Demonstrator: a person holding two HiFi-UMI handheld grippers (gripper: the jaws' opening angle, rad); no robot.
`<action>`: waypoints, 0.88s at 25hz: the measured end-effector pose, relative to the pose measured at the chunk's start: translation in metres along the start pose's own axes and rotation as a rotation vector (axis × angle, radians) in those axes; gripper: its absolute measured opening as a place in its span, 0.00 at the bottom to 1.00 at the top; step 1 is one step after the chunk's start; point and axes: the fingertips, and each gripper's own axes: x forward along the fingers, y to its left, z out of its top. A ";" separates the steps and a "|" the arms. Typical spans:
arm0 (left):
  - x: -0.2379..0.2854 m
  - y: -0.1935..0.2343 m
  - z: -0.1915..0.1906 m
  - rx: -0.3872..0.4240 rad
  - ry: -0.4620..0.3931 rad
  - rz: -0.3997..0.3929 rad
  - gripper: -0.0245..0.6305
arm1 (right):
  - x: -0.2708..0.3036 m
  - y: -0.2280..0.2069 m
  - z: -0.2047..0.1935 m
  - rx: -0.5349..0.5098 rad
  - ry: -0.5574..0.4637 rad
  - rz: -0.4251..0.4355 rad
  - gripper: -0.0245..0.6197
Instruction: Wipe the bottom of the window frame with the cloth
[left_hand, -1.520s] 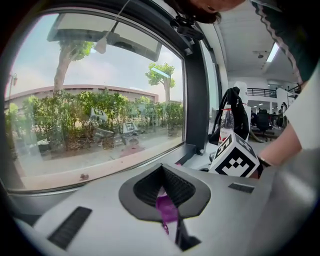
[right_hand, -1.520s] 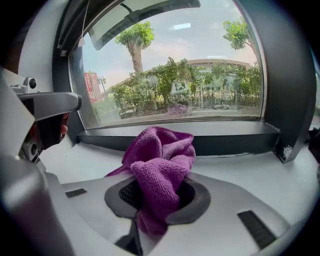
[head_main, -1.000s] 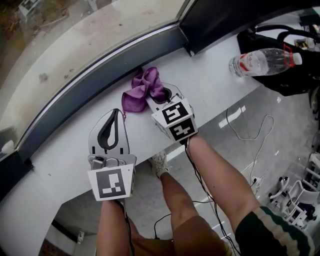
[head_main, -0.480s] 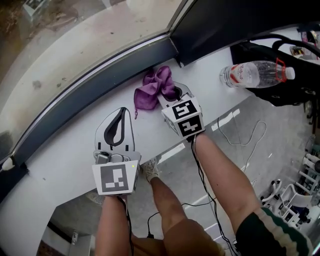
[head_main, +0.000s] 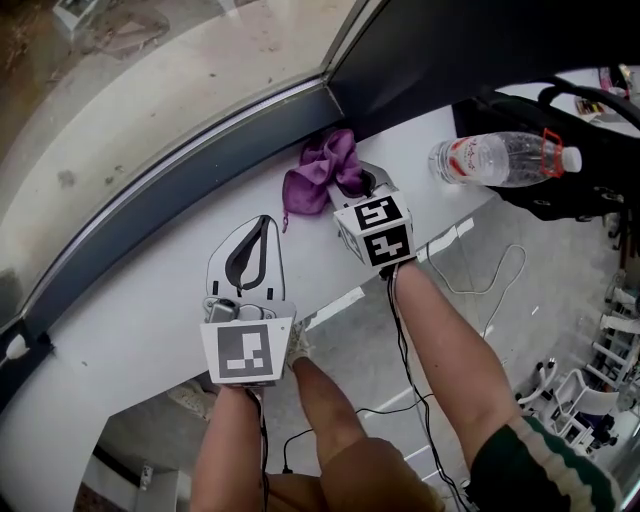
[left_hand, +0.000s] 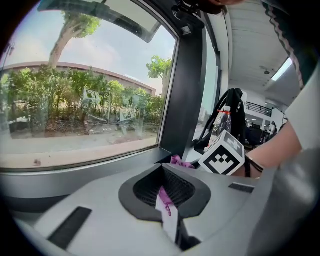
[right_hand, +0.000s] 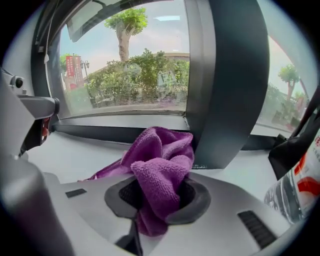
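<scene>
**Item:** purple cloth (right_hand: 160, 170), bunched, lying on the white worktop (head_main: 130, 310). It is pressing against the bottom rail of the window frame (head_main: 190, 165), just left of the dark upright post (right_hand: 225, 85).

**Holder:** right gripper (right_hand: 159, 197), its fingers clamping a fold of the cloth while the rest is spilling toward the rail.

**Left gripper** (head_main: 250, 255): resting on the worktop at near left, fingers pressed together and carrying nothing.

**Also present:** water bottle (head_main: 500, 158) lying on its side at far right, touching the black bag (head_main: 570, 190) beside it.

**Handling:** the wipe appears to be running rightward along the rail. The cloth is needing steady pressure down into the seam where rail meets worktop. It is also needing a push fully into the corner at the post.

**Change over the last second:** cloth and right gripper are now sitting closer to the post, and the left gripper is trailing the same way.
</scene>
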 end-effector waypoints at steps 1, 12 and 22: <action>0.001 -0.002 0.001 0.003 0.000 -0.001 0.05 | 0.000 -0.003 0.000 0.006 0.000 -0.001 0.20; -0.003 -0.022 -0.008 0.033 0.032 -0.003 0.05 | -0.004 0.006 -0.010 -0.037 0.006 0.023 0.20; -0.005 -0.060 -0.021 0.129 0.066 -0.053 0.05 | -0.038 0.016 -0.051 -0.012 0.045 0.036 0.20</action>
